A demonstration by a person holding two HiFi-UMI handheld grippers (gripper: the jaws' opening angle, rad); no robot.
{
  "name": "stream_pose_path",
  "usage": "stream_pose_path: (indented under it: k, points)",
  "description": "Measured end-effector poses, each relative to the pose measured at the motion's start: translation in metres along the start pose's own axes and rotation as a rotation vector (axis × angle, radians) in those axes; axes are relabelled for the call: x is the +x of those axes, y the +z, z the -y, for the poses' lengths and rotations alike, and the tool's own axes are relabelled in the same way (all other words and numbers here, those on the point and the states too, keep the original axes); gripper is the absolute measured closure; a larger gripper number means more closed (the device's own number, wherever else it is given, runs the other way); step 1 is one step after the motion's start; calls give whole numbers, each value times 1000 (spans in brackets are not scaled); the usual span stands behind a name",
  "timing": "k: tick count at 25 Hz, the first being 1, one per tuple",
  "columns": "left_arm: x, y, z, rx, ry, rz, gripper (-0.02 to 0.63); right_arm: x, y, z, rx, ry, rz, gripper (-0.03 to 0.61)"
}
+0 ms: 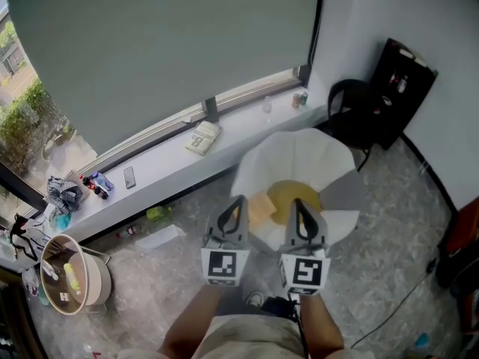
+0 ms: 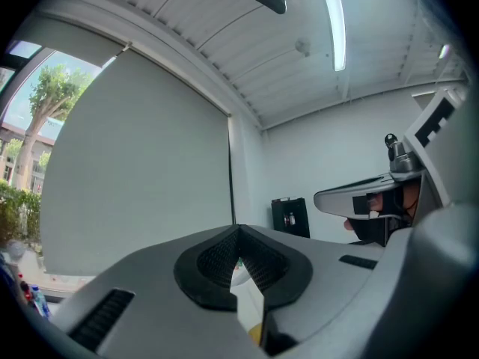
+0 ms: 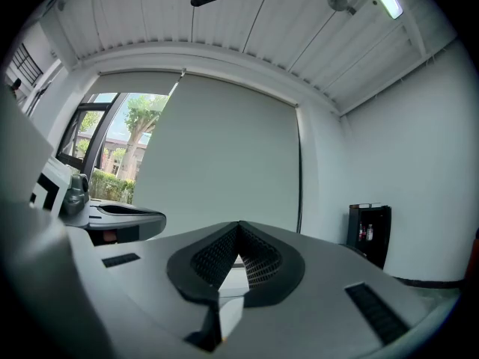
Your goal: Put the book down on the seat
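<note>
A wide grey roller blind (image 1: pixel 165 43) covers the window, and below it runs a long white window ledge (image 1: pixel 224 137) carrying a pale booklet (image 1: pixel 203 137), a dark phone (image 1: pixel 129 176), a cluster of small bottles (image 1: pixel 96 184) and a crumpled cloth (image 1: pixel 63 193). On the speckled floor a round tub (image 1: pixel 71 275) with odds and ends sits at the lower left, and a green object (image 1: pixel 158 213) lies near the ledge's foot. A black chair (image 1: pixel 352 111) and a black cabinet (image 1: pixel 400 88) stand in the right corner, just behind the seat (image 1: pixel 299 152), a broad white petal-shaped one with a round yellow cushion (image 1: pixel 284 197) in its middle. The book (image 1: pixel 260 208) lies flat on the seat, touching the cushion's left edge; it is thin, squarish and pale tan, with no print that can be made out. The left tongs (image 1: pixel 241 200) and the right tongs (image 1: pixel 298 203) are held level side by side over the seat's near rim, with the book between them in the head view. Both are closed tip to tip and hold nothing.
</note>
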State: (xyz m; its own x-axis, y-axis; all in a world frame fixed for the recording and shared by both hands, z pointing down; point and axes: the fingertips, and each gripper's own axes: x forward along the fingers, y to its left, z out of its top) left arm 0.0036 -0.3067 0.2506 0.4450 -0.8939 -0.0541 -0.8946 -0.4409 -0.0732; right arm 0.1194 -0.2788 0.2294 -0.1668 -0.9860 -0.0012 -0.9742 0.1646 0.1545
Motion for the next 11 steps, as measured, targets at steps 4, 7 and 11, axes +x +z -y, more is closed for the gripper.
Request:
stream_pose_path:
  k: [4, 7, 11]
  points:
    - [-3, -4, -2, -6, 5, -7, 607, 1, -4, -1, 2, 5, -4, 574]
    - [-4, -2, -5, -16, 8, 0, 607, 2, -6, -1, 1, 8, -10, 574]
    - [-4, 1, -6, -10, 14, 1, 607, 2, -9, 3, -7, 9, -22, 575]
